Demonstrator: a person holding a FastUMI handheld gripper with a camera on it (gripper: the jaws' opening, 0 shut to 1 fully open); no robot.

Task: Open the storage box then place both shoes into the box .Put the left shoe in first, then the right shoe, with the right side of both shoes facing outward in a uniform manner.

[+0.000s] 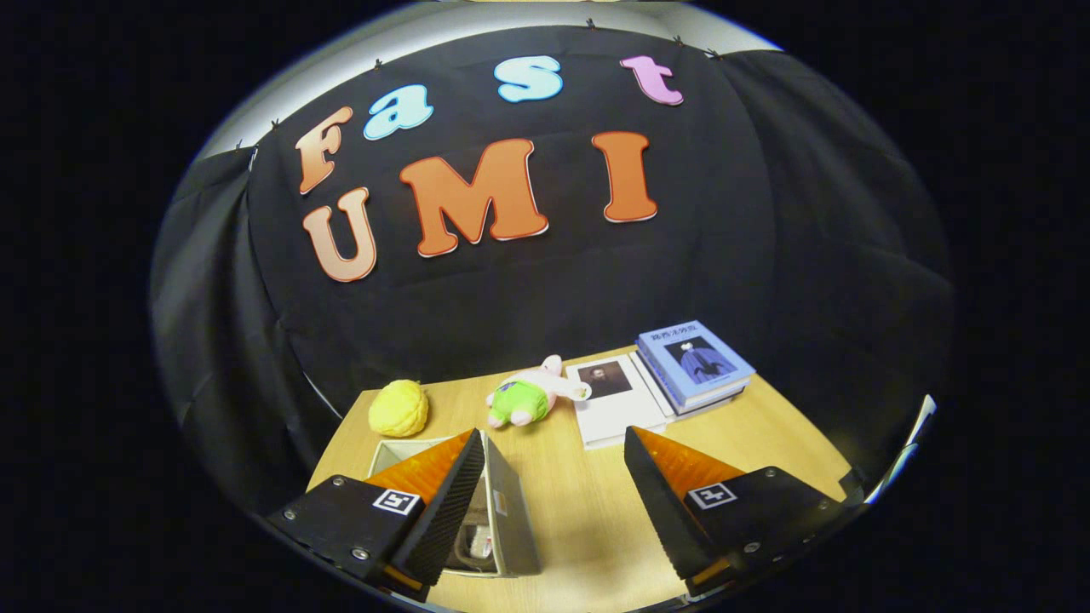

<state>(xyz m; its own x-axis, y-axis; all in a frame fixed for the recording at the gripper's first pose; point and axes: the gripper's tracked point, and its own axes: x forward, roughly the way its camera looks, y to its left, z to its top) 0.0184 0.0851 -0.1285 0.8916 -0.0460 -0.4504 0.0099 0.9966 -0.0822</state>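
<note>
— Where's the storage box (502, 511)?
— On the table (579, 511), under the left finger, something pale inside.
— And the gripper (553, 460)?
— Jaws wide apart, holding nothing. Looks between steps; next it needs a shoe, I'd say.

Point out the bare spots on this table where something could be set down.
The widest bare wood lies between the hand-held gripper fingers, which are spread open, beside the storage box. A smaller patch lies near the right finger, below the blue book. The back is crowded: yellow toy, plush toy, white book.
</note>
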